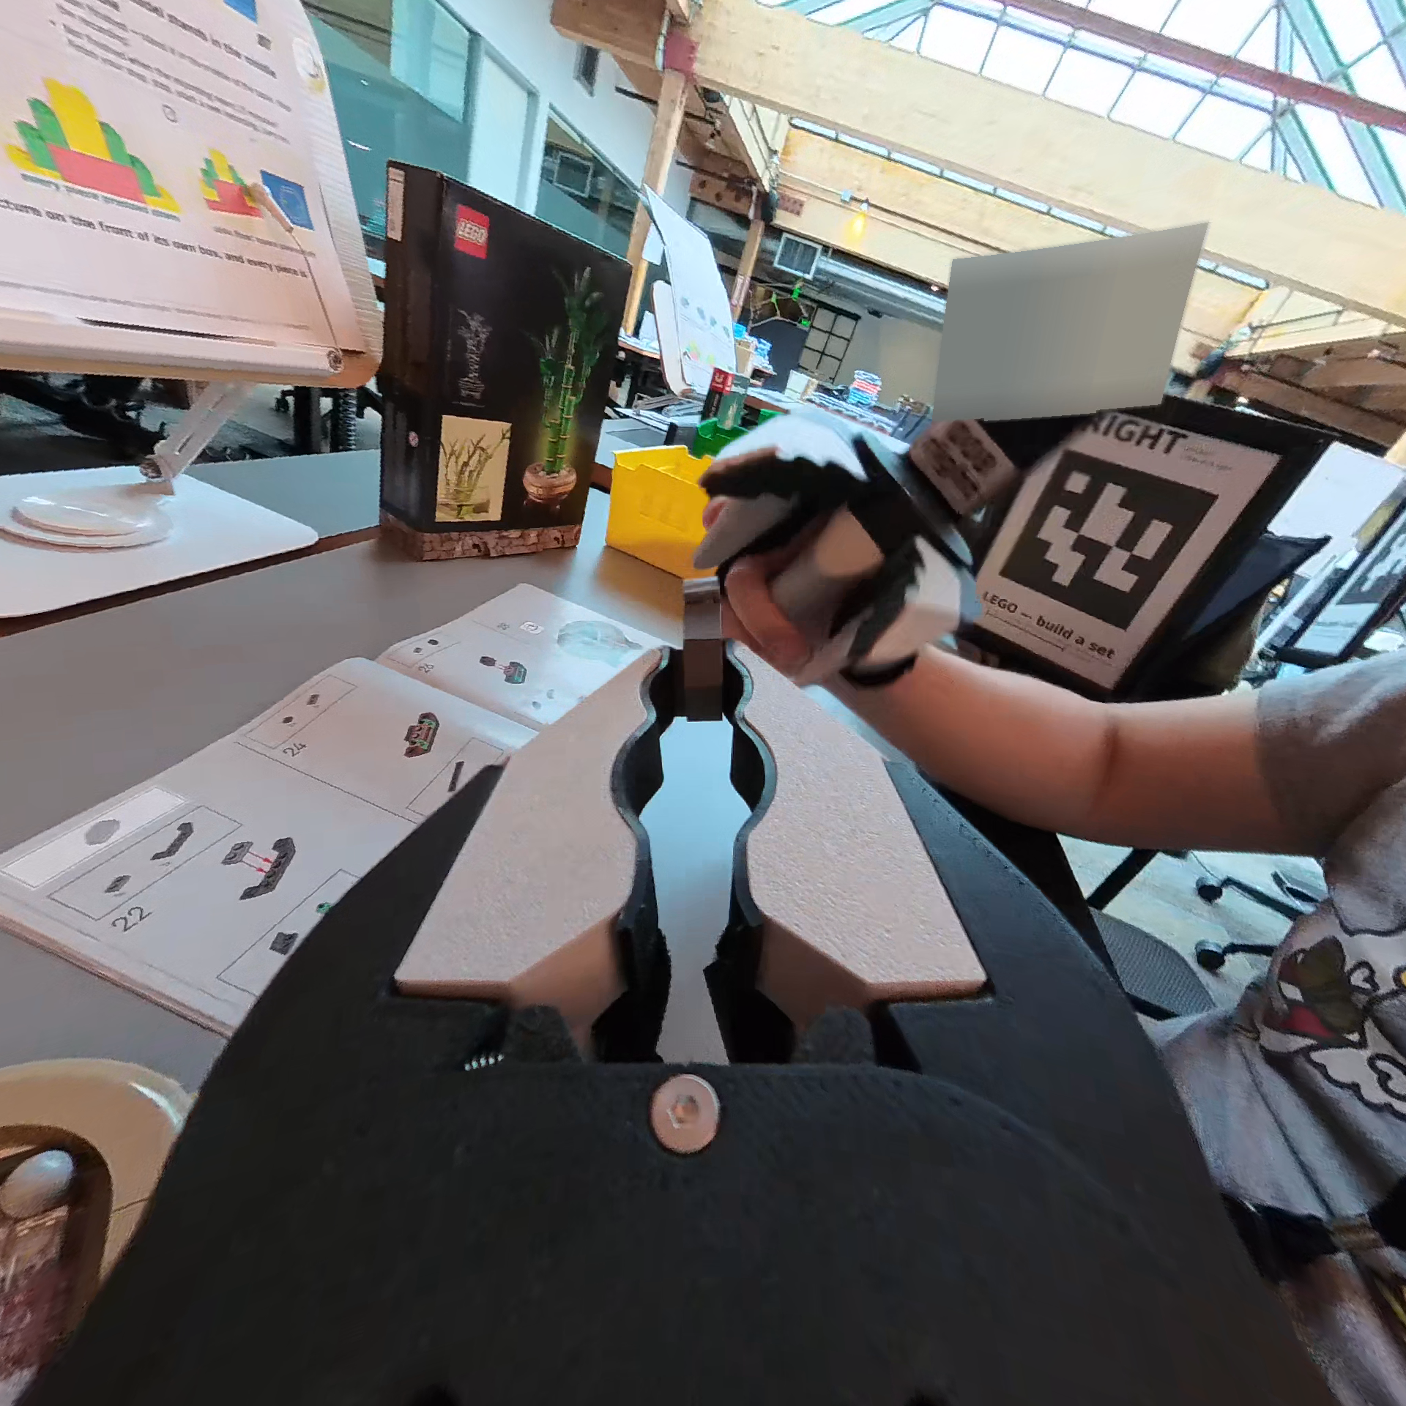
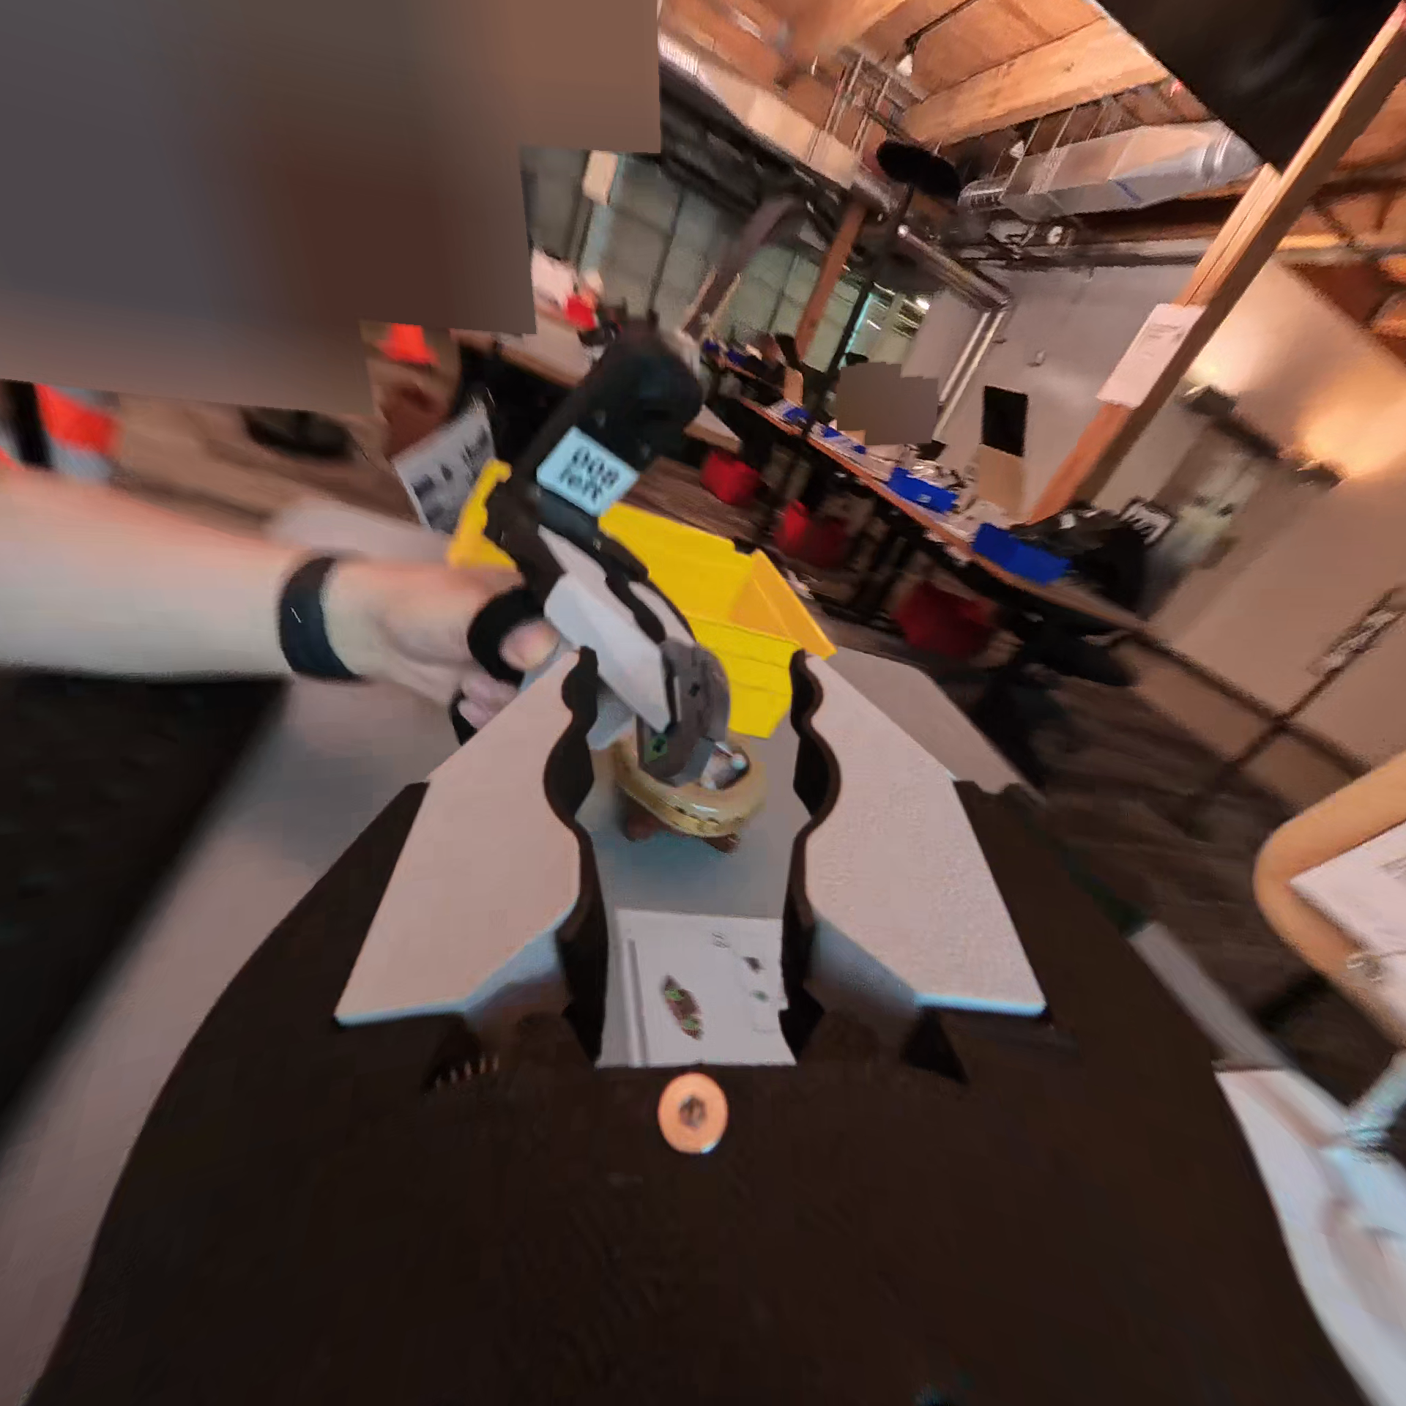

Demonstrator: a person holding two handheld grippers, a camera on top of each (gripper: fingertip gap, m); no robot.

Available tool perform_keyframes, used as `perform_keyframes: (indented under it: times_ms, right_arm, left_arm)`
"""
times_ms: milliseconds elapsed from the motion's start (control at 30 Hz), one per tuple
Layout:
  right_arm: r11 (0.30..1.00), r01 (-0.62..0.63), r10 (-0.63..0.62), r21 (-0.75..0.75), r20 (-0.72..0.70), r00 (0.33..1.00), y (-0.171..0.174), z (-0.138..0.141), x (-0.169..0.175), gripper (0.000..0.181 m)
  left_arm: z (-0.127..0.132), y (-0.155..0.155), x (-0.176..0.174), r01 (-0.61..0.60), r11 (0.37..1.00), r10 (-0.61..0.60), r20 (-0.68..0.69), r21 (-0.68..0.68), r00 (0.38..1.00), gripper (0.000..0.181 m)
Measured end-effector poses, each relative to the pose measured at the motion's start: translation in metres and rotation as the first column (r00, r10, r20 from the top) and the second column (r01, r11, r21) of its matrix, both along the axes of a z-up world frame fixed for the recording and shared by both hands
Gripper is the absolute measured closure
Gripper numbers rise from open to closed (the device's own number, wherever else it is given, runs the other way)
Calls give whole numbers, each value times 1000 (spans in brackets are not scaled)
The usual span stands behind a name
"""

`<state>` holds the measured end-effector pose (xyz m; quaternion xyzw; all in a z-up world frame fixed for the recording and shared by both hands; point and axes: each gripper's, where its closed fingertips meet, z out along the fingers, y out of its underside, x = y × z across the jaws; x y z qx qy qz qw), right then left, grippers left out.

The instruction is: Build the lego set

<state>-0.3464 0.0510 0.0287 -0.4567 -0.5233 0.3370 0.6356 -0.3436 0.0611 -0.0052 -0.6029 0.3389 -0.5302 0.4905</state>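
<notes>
Gripping a small dark brown lego piece [image 1: 701,677] at its tips, the left claw [image 1: 700,685] is closed on it; the piece stands upright between the pads, long axis vertical, grey top edge poking above them. In the right wrist view the same held part reads as a curved brown segment [image 2: 696,723] hanging directly above the gold-rimmed round base [image 2: 688,795] on the tabletop [image 2: 685,867]. Contact between segment and base: cannot tell, blur.

Right claw [image 2: 688,761]: fingers spread wide, nothing between them, pointed at the base from the near side. Seen from the left wrist view, the right hand [image 1: 806,548] sits just beyond and right of the held piece, near it.

Judgement: next move turns on lowering the segment straight down onto the base; left claw carries it, right claw is free to steady the base.

Surface and room:
- Grey tabletop, open instruction booklet [image 1: 251,806] lying left of the left claw.
- Set box [image 1: 494,365] upright behind it; yellow bin [image 1: 654,502] beside it.
- White document stand [image 1: 152,228] far left.
- Open workshop, timber beams, skylights.
</notes>
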Motion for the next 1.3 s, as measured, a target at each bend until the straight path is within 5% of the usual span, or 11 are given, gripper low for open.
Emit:
perform_keyframes:
  times_ms: [67,200,333,433,533,633,800,1300]
  right_arm:
    - [985,-69,57,-156,-83,995,5,13,13,137]
    - [907,-230,178,-352,-174,969,4,20,31,177]
    - [783,-280,254,-555,-126,959,2,3,25,178]
    - [757,-258,258,-601,-88,962,5,-9,22,172]
    - [861,-270,272,-431,-56,961,-1,-11,28,152]
    - [993,-93,99,-65,80,992,6,-16,31,130]
    - [950,30,-72,310,123,990,-7,-9,11,112]
    - [886,109,-183,450,123,975,-16,-15,-20,132]
  left_arm:
    - [2,-2,1,16,1000,-16,17,4,1000,173]
    - [3,-7,5,33,999,-34,26,34,999,172]
    - [-4,-12,11,86,995,-86,6,-40,996,172]
    - [-12,-19,19,182,964,-180,28,-195,983,172]
    - [-14,-14,18,196,941,-178,91,-277,980,172]
    - [-11,-12,14,219,922,-182,142,-318,973,173]
    - [5,-23,12,356,868,-268,277,-347,923,173]
    - [22,-35,13,458,828,-321,397,-323,860,172]
